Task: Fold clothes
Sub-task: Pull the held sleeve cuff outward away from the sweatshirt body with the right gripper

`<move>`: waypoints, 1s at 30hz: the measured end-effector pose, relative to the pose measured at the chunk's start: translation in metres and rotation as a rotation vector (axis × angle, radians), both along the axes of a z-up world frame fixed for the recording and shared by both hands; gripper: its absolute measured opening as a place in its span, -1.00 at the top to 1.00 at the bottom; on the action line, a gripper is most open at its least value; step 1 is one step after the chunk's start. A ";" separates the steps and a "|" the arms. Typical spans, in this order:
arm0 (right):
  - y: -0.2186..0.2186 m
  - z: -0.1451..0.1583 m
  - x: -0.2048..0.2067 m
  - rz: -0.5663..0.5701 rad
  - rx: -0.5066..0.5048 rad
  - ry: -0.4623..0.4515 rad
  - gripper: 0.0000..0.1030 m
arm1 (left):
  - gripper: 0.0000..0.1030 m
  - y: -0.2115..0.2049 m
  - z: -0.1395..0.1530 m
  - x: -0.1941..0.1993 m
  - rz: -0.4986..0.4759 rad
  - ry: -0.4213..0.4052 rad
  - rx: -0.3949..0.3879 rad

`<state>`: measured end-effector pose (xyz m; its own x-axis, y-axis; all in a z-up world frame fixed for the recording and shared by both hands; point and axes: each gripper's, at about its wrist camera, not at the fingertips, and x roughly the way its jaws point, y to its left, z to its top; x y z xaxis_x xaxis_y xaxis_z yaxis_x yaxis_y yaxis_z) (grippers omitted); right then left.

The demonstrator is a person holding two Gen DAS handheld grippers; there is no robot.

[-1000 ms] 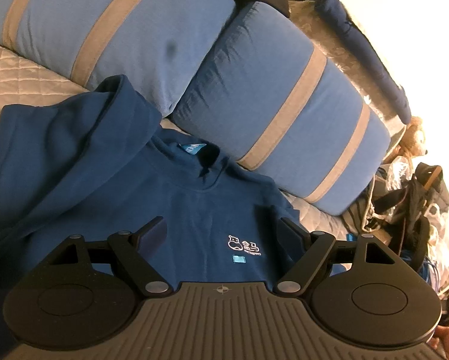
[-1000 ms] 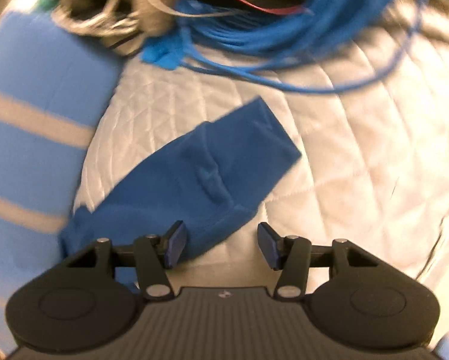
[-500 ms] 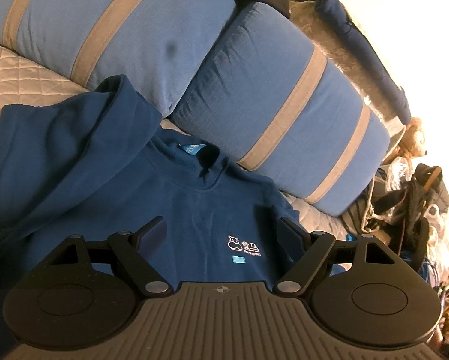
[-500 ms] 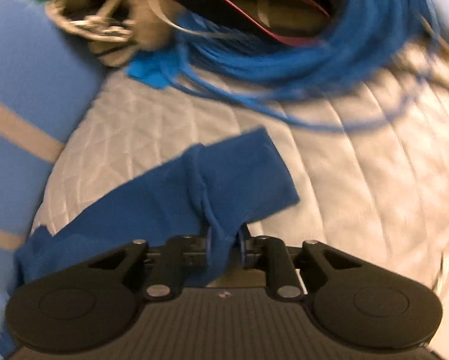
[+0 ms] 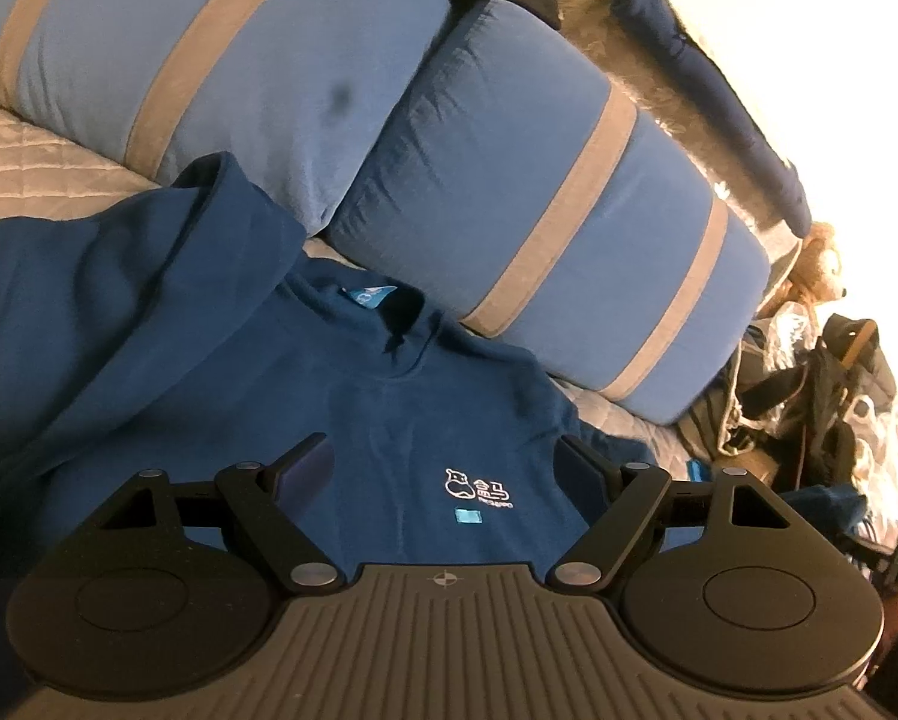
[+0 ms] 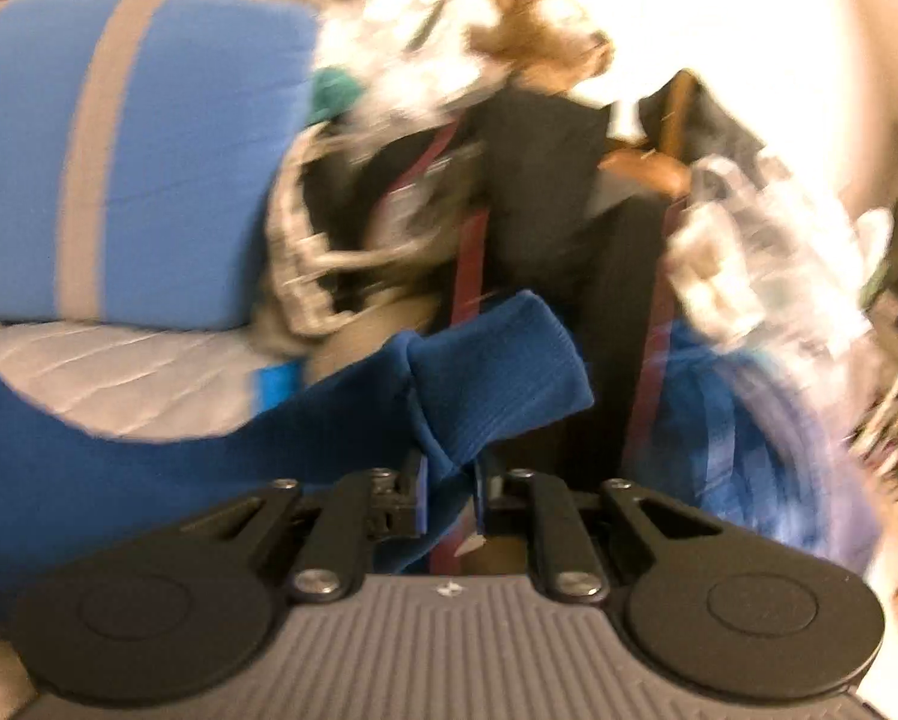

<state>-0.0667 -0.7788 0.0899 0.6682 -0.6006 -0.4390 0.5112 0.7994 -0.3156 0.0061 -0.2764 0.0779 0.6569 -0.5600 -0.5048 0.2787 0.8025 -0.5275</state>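
The right gripper (image 6: 449, 504) has just closed its jaws, and now it pinches the cuff end of the sweatshirt sleeve (image 6: 496, 372) — a second ago that sleeve lay flat on the quilted bed cover (image 6: 149, 372) between parted fingers. Now the cuff is off the bed, bunched between the pads, and the view behind it has swung from the quilting to the pile of bags (image 6: 568, 192) and the teddy bear (image 6: 538, 18) beside the bed. The picture is smeared; this hand is on the move.

Over on the other side, nothing stirs. The left gripper (image 5: 449, 468) hangs spread wide above the chest of the blue sweatshirt (image 5: 341, 420), holding nothing, exactly as it was. The garment lies face up on the bed, collar toward the two striped pillows (image 5: 544, 204), its other sleeve already thrown across the body.

So the sleeve fold on this side looks under way: the cuff is caught and lifted, ready to be carried inward over the chest.
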 end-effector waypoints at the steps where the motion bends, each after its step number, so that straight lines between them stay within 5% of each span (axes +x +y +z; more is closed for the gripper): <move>1: -0.009 0.004 -0.004 -0.016 -0.008 -0.003 0.73 | -0.56 0.000 0.000 0.000 -0.001 -0.001 0.000; 16: -0.042 -0.024 -0.059 -0.117 0.083 0.034 0.73 | -0.56 0.003 -0.001 0.002 0.012 0.012 -0.004; 30: -0.028 -0.073 -0.086 -0.195 0.007 0.132 0.73 | -0.56 0.006 -0.003 0.002 0.017 0.018 0.000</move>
<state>-0.1530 -0.8068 0.0173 0.4766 -0.7093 -0.5194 0.6108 0.6921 -0.3846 0.0084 -0.2700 0.0748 0.6572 -0.5490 -0.5164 0.2556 0.8069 -0.5325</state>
